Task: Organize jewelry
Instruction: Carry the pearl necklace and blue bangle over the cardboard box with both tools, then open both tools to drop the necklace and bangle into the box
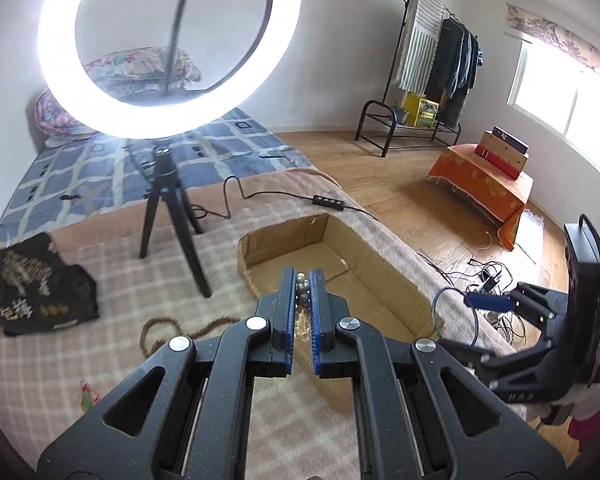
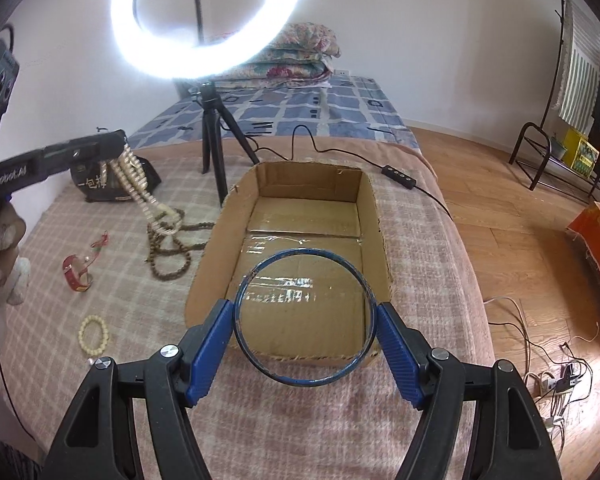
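Observation:
My left gripper (image 1: 303, 280) is shut on a pearl necklace (image 1: 302, 286), whose strands hang from it (image 2: 134, 178) above the blanket, left of the box. My right gripper (image 2: 305, 314) is shut on a blue bangle (image 2: 256, 354), held flat over the near end of the open cardboard box (image 2: 374, 196). The box also shows in the left wrist view (image 1: 380, 264). On the blanket lie a brown bead necklace (image 2: 172, 256), a red bracelet (image 2: 74, 274) and a cream bead bracelet (image 2: 94, 334).
A ring light (image 2: 204, 20) on a black tripod (image 2: 216, 140) stands behind the box, its cable and switch (image 2: 396, 172) trailing right. A black pouch (image 1: 32, 284) lies at the left. The bed edge drops to a wooden floor (image 2: 500, 208) on the right.

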